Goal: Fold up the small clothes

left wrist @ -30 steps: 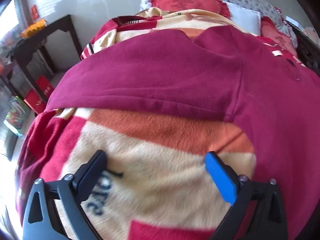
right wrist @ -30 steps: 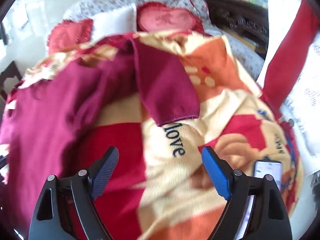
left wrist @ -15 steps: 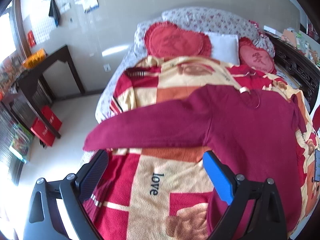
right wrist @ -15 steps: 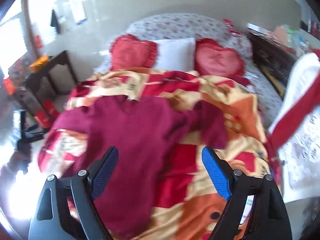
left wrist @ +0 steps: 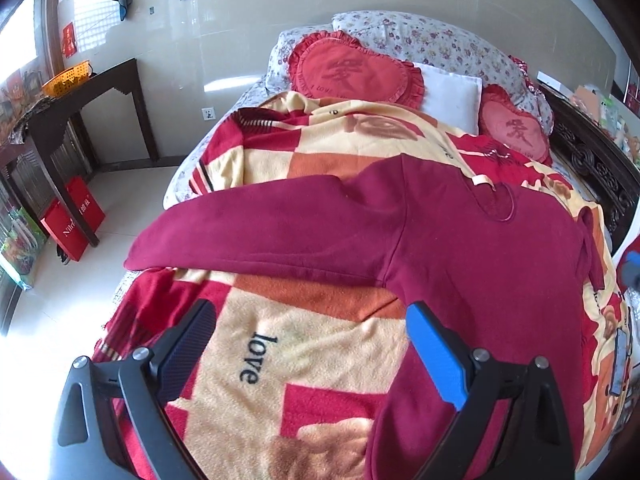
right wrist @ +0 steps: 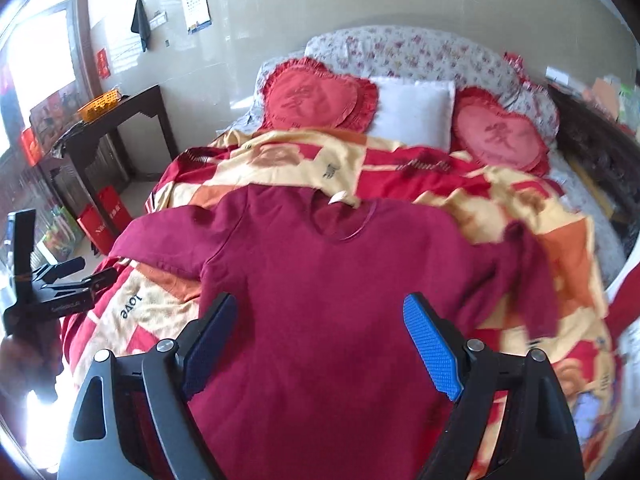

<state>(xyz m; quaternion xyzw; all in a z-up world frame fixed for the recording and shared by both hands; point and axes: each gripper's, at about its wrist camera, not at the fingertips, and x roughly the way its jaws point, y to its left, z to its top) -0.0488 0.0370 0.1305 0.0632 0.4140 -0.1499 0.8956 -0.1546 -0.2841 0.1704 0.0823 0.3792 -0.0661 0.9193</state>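
A maroon long-sleeved top lies flat, front up, on a red, orange and cream blanket on a bed. Its left sleeve stretches out toward the bed's left edge. In the right wrist view the top fills the middle, its right sleeve bent and rumpled. My left gripper is open and empty, held above the blanket below the left sleeve. My right gripper is open and empty, above the top's body. The left gripper also shows in the right wrist view at the left edge.
Two red heart cushions and a white pillow lie at the head of the bed. A dark wooden side table with an orange basket stands left; red bags sit on the floor. A phone lies on the blanket's right edge.
Both grippers have pulled back and up from the bed, so the whole top now shows. The right gripper has swung from the right sleeve to over the top's body. Both stay open.
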